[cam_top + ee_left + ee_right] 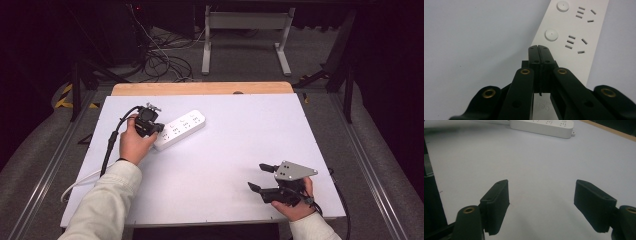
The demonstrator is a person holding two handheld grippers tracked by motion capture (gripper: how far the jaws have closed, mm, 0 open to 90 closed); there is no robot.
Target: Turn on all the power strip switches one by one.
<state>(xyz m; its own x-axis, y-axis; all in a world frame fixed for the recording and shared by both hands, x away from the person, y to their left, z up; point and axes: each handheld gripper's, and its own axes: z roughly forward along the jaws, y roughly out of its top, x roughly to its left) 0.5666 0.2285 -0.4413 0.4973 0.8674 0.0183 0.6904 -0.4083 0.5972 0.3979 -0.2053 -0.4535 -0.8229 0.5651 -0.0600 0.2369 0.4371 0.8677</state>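
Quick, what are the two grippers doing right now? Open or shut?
Left gripper: jaws shut, holding nothing, over the white plastic power strip.
Right gripper: jaws open, empty.

The power strip (181, 128) is laid on the desk (235, 135), in its far left part, set at a slant with its far end pointing right. The left gripper (150, 131) is placed at the near left end of the strip, above it, with the hand (134, 144) just before it; in the left gripper view its 2 jaws are pressed together over the strip's edge, with 2 socket groups (576, 42) lying beyond them. The right gripper (260, 177) is positioned at the near right of the desk, well apart from the strip, its 2 jaws spread and directed left. A frame (245, 35) is stood on the floor behind the desk, with cables (160, 57) to its left.
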